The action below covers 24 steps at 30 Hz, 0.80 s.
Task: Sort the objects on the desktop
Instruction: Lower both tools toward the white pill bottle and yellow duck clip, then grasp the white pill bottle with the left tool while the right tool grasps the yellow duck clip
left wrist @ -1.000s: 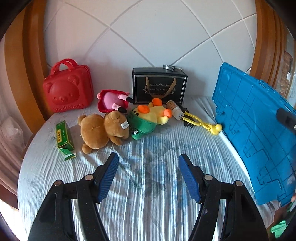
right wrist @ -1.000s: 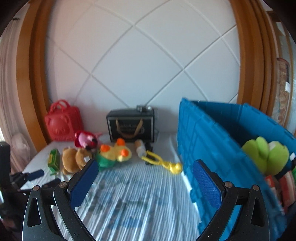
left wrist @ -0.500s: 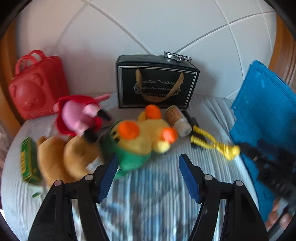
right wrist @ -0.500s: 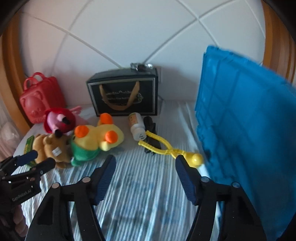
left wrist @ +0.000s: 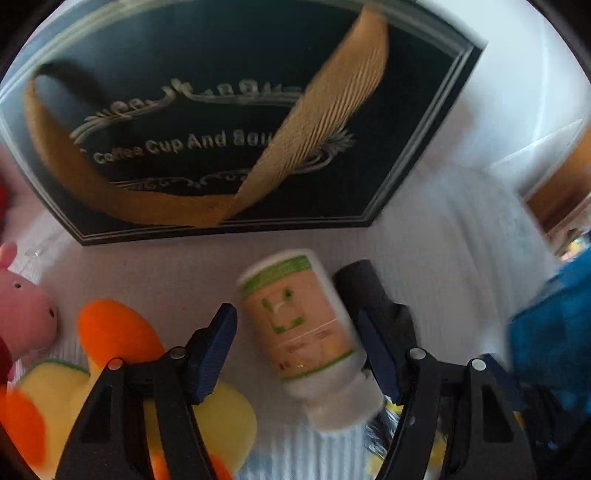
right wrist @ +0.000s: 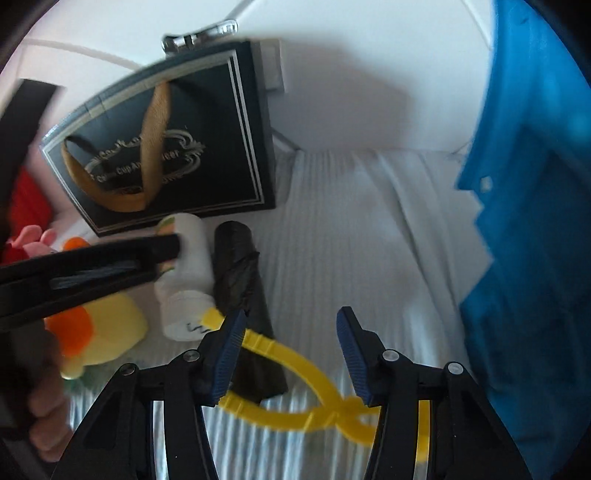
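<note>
A white bottle with a tan and green label point(left wrist: 303, 328) lies on the striped cloth between the open jaws of my left gripper point(left wrist: 295, 343), touching neither pad clearly. It also shows in the right wrist view point(right wrist: 188, 273), with the left gripper's finger across it. A rolled black item point(right wrist: 240, 280) lies beside the bottle. My right gripper point(right wrist: 291, 354) is open and hangs above the yellow plastic slingshot-like toy point(right wrist: 295, 369). The blue crate point(right wrist: 535, 221) stands at the right.
A black gift box with a gold ribbon handle point(left wrist: 221, 122) stands just behind the bottle. A yellow and orange plush duck point(left wrist: 110, 369) lies at the left, next to a pink plush pig point(left wrist: 22, 321). A metal clip point(right wrist: 199, 35) rests on the box.
Both grippers have moved forward and down. The left one now straddles the bottle; the right one has come over the yellow toy. The bear, green box and red case have left the view.
</note>
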### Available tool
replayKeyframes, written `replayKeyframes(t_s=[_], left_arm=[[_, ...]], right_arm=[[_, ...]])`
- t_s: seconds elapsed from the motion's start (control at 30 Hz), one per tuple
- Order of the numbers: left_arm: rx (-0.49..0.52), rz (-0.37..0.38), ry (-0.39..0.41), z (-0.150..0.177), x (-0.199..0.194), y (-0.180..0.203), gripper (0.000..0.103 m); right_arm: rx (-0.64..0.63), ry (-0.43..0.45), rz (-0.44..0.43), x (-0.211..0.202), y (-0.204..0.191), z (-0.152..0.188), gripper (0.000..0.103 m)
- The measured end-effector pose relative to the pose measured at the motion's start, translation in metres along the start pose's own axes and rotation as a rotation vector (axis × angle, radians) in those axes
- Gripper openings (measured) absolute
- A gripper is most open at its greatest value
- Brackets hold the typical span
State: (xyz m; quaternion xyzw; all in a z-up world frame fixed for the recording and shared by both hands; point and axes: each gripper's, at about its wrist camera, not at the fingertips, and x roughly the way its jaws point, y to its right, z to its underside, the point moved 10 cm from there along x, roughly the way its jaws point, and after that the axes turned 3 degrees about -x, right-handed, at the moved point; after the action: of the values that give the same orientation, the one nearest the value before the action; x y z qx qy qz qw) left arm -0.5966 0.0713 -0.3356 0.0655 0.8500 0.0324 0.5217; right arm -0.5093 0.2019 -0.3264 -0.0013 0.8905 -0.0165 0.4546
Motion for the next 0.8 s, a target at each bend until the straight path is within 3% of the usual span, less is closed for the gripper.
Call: replayKeyframes(t_s=[0.1,0.17,0.23,0.3,0.43,0.47,0.63,0.8], left_arm=[[0.115,-0.106,0.011,0.008,0.015,-0.002,0.064],[0.157,-0.139,0.023,0.013,0.015,-0.005,0.061],[0.152,-0.101,0.033,0.018,0.007,-0.008,0.060],[0.165,-0.073,0.045,0.026,0.000,-0.011,0.059],[0.192,-0.058,0.041,0.051,-0.012,-0.021,0.058],[0.200,-0.062,0.039,0.058,-0.015,-0.024,0.058],[0.217,-0.026,0.037,0.100,-0.044,-0.024,0.055],[0.200,0.025,0.007,0.149,-0.074,-0.022,0.052]], right_arm=[[-0.004,-0.006,-0.027,0.003,0.000,-0.001,0.052],[-0.029,-0.024,-0.029,0.010,-0.006,0.001,0.054],[-0.045,-0.038,-0.063,0.015,-0.016,0.006,0.061],[-0.054,-0.049,-0.082,0.022,-0.027,0.006,0.060],[-0.081,-0.094,-0.129,0.024,-0.048,0.022,0.035],[-0.085,-0.098,-0.117,0.022,-0.049,0.027,0.035],[0.043,-0.157,-0.126,-0.005,-0.041,0.073,0.035],[0.050,-0.243,-0.193,-0.050,-0.059,0.137,0.035]])
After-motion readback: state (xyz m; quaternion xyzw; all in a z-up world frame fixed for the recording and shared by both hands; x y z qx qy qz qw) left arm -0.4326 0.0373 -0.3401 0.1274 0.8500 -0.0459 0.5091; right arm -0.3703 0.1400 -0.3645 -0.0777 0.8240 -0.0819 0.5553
